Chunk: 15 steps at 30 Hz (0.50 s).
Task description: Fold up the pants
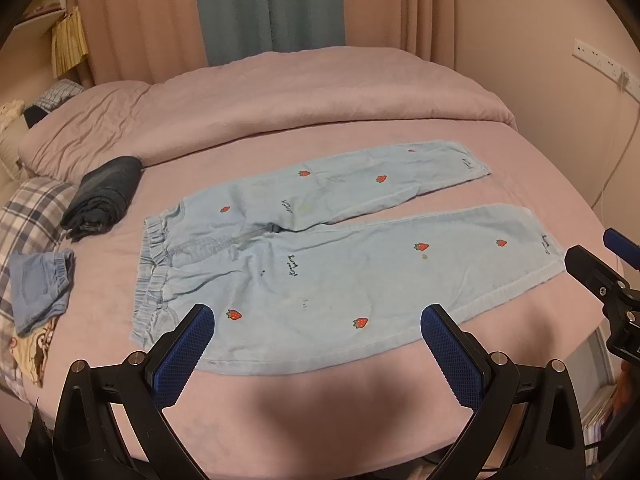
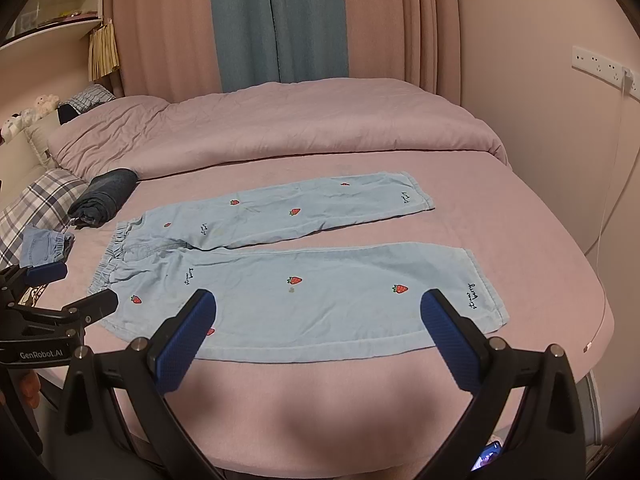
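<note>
Pale-blue denim pants w/ red strawberry patches [image 1: 320,256] lie flat on the pink bedsheet [image 1: 320,396], unfolded, waistband to the left, both legs running right. Far leg angles away from the near leg, so there's a gap of sheet between them twd the hems.

My left gripper [image 1: 316,320] is spread wide, blue pads [image 1: 184,356] hovering over the near edge of the pants by the waistband end; can't tell if they touch the fabric. My right gripper [image 2: 318,308] is also wide apart, holding nothing, its fingers [image 2: 452,344] over the near leg's lower edge, nearer the hem. In the right wrist view the left gripper shows at the left edge, close to the waistband [image 2: 110,260].

Left of the pants: a rolled dark navy garment [image 1: 104,196] further back, and a small folded light-blue denim piece [image 1: 40,288] nearer, partly on a grey-and-white plaid pillow [image 1: 28,216]. Rumpled pink duvet [image 1: 280,100] is piled at the far side of the bed, w/ pink and teal curtains [image 1: 268,4] behind. White socket strip [image 2: 600,66] on the right wall.
</note>
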Each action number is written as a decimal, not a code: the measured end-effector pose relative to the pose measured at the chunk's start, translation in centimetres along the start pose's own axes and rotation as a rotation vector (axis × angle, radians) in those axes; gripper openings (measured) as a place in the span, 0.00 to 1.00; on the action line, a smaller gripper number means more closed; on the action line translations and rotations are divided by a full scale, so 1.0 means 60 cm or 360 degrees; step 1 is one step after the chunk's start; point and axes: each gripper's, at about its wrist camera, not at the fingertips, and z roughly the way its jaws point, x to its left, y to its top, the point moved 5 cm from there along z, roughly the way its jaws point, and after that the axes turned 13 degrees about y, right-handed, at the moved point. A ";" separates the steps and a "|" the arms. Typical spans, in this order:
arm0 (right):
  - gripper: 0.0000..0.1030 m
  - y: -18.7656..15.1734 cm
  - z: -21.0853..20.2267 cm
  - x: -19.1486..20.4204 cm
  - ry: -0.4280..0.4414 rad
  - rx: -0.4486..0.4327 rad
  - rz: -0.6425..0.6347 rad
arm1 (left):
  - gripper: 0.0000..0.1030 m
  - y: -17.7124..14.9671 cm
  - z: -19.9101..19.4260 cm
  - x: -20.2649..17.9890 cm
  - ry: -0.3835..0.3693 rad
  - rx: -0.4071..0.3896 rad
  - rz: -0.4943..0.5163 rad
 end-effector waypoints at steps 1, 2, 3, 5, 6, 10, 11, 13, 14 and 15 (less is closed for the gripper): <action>1.00 0.001 -0.001 -0.001 0.0000 0.0000 -0.0001 | 1.00 0.000 0.000 0.000 0.0000 0.0001 0.0000; 1.00 0.002 -0.001 -0.002 0.0000 0.0001 -0.0001 | 1.00 0.001 0.000 0.000 -0.0001 0.0002 0.0000; 1.00 0.003 -0.002 -0.003 0.0000 0.0000 -0.0001 | 1.00 0.001 0.001 0.000 -0.0003 0.0003 0.0000; 1.00 -0.001 0.000 0.001 -0.0003 0.0000 0.0000 | 1.00 0.001 0.001 0.001 -0.0002 0.0003 0.0002; 1.00 0.000 0.000 0.000 -0.0003 0.0000 0.0001 | 1.00 0.000 0.001 0.001 -0.0003 0.0003 0.0003; 1.00 0.002 -0.001 -0.001 -0.0004 0.0002 0.0003 | 1.00 -0.005 0.000 0.002 -0.0007 0.0003 0.0007; 1.00 0.003 -0.001 -0.002 -0.0003 0.0004 0.0004 | 1.00 -0.003 0.001 0.000 -0.0007 0.0003 0.0004; 1.00 0.005 -0.001 -0.003 -0.0004 0.0008 0.0004 | 1.00 -0.004 0.002 0.001 -0.0009 0.0008 0.0002; 1.00 0.004 -0.001 -0.004 -0.0003 0.0008 0.0003 | 1.00 -0.004 0.002 0.002 -0.0008 0.0009 0.0001; 1.00 0.004 -0.001 -0.004 -0.0002 0.0008 0.0003 | 1.00 -0.005 0.001 0.003 -0.0009 0.0010 0.0001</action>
